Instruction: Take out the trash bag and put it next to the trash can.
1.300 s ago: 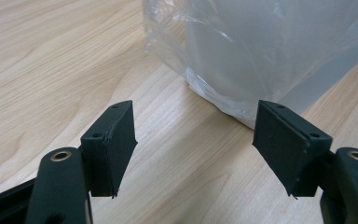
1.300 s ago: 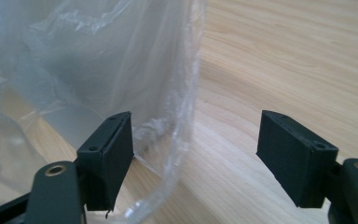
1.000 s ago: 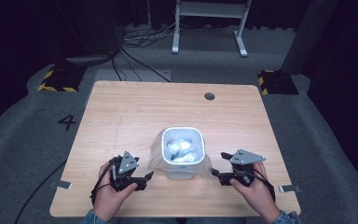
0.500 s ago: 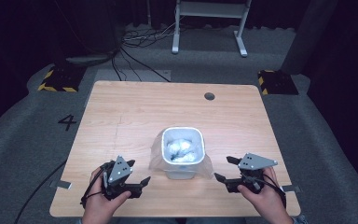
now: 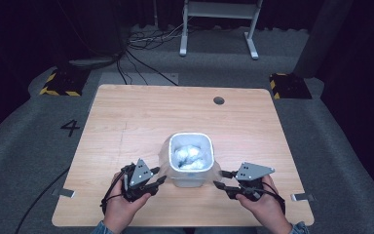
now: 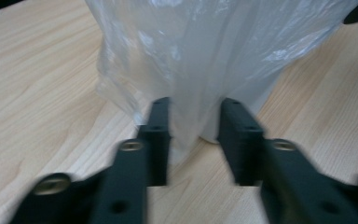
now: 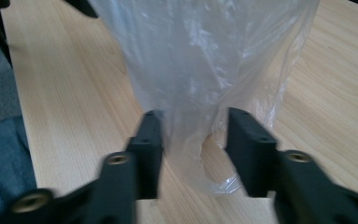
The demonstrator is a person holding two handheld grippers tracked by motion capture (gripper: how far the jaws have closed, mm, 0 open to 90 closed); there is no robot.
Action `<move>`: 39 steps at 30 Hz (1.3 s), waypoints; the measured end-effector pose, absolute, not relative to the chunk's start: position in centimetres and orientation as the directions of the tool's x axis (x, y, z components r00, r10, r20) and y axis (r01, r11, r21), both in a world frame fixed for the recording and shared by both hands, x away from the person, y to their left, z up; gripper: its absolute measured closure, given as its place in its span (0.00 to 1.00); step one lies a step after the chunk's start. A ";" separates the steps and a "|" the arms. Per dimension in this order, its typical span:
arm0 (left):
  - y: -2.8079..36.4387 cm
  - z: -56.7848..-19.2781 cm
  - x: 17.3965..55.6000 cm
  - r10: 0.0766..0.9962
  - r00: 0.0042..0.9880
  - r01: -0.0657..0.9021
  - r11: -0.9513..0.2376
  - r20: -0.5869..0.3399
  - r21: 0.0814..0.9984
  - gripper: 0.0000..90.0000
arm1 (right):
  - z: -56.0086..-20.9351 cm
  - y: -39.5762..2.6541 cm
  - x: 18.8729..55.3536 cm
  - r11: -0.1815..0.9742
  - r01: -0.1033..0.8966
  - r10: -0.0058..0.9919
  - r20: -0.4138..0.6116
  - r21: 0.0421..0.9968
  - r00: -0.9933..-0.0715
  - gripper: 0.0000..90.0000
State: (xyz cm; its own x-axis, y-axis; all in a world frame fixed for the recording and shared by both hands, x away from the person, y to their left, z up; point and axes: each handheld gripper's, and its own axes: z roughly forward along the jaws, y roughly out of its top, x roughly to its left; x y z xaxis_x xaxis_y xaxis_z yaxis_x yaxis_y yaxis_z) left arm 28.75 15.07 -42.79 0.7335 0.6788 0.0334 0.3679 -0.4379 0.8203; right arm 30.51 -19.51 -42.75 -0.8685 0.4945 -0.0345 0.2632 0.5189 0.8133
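Clearly the clear plastic liner (image 5: 164, 157) was the thing in hand: it draped over a small white bin (image 5: 190, 165) near the front middle of the table (image 5: 126, 117), with crumpled white stuff (image 5: 187, 155) inside. I judged the film light, soft and slippery, likely to stretch or tear if pulled hard, so the loose folds hanging down each side were the place to pinch, not the stiff rim. My left gripper (image 6: 193, 128) had just been closing, a fold of film between its jaws, though a gap showed and I couldn't tell whether the pads pressed it. My right gripper (image 7: 193, 140) had been closing likewise around the hanging fold on its side, grip equally uncertain.
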 end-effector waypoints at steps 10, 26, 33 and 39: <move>15.2 -40.1 28.1 0.660 0.748 0.296 -0.432 0.075 0.852 0.99 | -39.6 -19.7 29.7 0.509 0.196 0.465 -0.076 0.838 -0.882 1.00; 14.9 -36.9 30.2 0.680 0.724 0.247 -0.410 0.114 0.878 0.98 | -34.8 -18.9 31.8 0.486 0.120 0.479 -0.149 0.866 -0.865 1.00; 15.3 -37.9 32.8 0.711 0.695 0.307 -0.424 0.104 0.852 0.99 | -35.5 -18.7 34.5 0.493 0.176 0.506 -0.116 0.852 -0.854 1.00; 15.3 -39.4 33.9 0.701 0.709 0.365 -0.459 0.078 0.810 0.99 | -38.1 -19.0 36.3 0.500 0.260 0.522 -0.048 0.826 -0.852 1.00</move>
State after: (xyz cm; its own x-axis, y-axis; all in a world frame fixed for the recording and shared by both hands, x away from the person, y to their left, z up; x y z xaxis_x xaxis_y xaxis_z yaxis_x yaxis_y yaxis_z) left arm 33.94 15.31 -39.36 0.7090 0.7009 0.0783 0.3646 -0.4593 0.8100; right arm 36.27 -19.00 -38.11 -0.8516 0.5220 -0.0482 0.2596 0.4999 0.8263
